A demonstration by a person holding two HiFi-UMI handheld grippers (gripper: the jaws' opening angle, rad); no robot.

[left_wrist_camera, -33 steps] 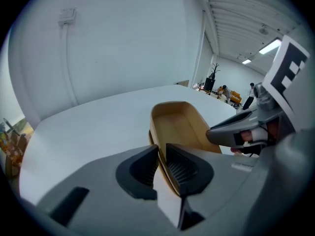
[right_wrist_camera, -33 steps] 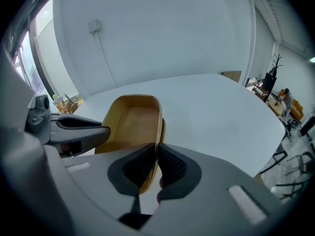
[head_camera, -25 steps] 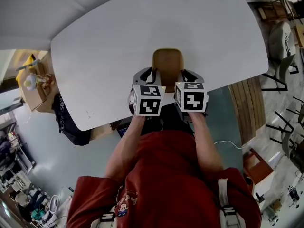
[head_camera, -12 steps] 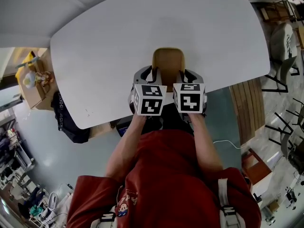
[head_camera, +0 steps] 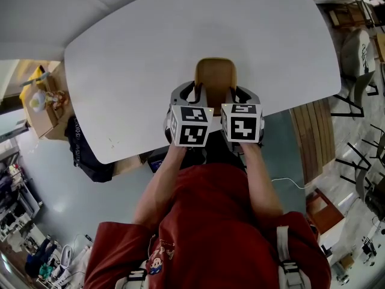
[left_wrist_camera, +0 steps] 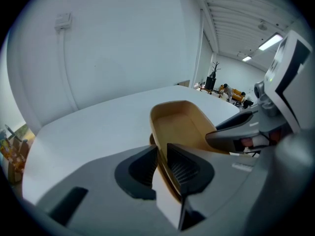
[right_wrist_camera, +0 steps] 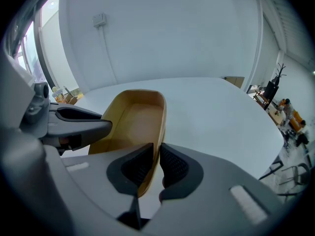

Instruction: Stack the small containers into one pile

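Note:
A tan oval container (head_camera: 213, 80) sits at the near edge of the white table (head_camera: 138, 47), right in front of me. My left gripper (head_camera: 195, 93) holds its left rim, and in the left gripper view the rim (left_wrist_camera: 158, 146) runs between the two ribbed pads, which press on it. My right gripper (head_camera: 233, 94) is on the opposite rim; in the right gripper view that thin wall (right_wrist_camera: 158, 132) stands pinched between the pads while the jaws are closing. The container's inside (right_wrist_camera: 130, 122) looks bare. A darker edge shows just under its left rim (left_wrist_camera: 151, 140).
A cardboard box (head_camera: 42, 110) with yellow items and a dark bag (head_camera: 87, 158) lie on the floor left of the table. Chairs (head_camera: 361, 59) and a wooden panel (head_camera: 313, 137) stand to the right. The table stretches away beyond the container.
Both grippers and the container have shifted a hair to the right. The grips on the two rims look the same.

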